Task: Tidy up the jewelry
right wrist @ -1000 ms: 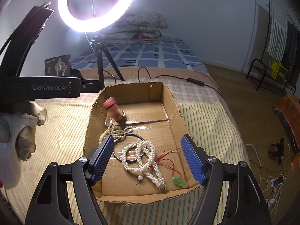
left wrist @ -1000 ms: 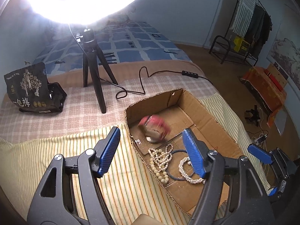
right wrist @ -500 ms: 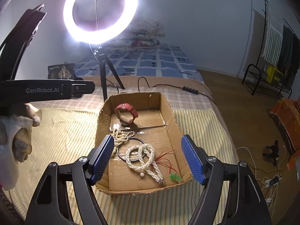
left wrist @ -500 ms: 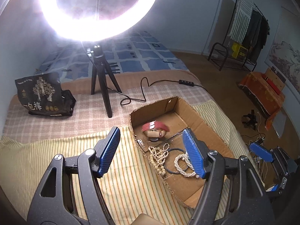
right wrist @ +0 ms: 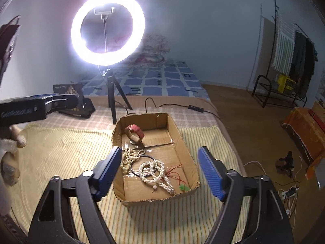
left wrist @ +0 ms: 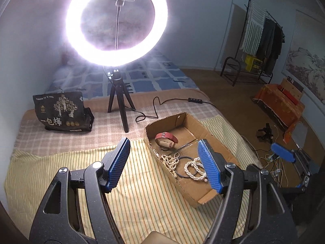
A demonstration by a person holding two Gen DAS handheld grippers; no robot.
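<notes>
A: Left gripper (left wrist: 163,163), blue fingers (left wrist: 118,162) spread wide, nothing between them. Right gripper (right wrist: 160,169)?

B: Jaws opening, empty too. Both hang above the near end of the cardboard box (right wrist: 183,142), angled down toward it.

A: Box contents: red watch (right wrist: 135,133) at the far end, bead strand (right wrist: 130,156) and dark ring (right wrist: 142,167) mid-box, pearl necklace (right wrist: 157,172) and a green bit (right wrist: 184,187) near the front wall.

B: Box sits on a striped yellow cloth (right wrist: 65,148) over the bed (right wrist: 154,81). Beyond the box, a lit ring light (right wrist: 107,28) on a tripod (right wrist: 112,99); black bag (left wrist: 61,111) left of that. Clothes rack (right wrist: 284,61) far right of the box, on the wood floor.
</notes>
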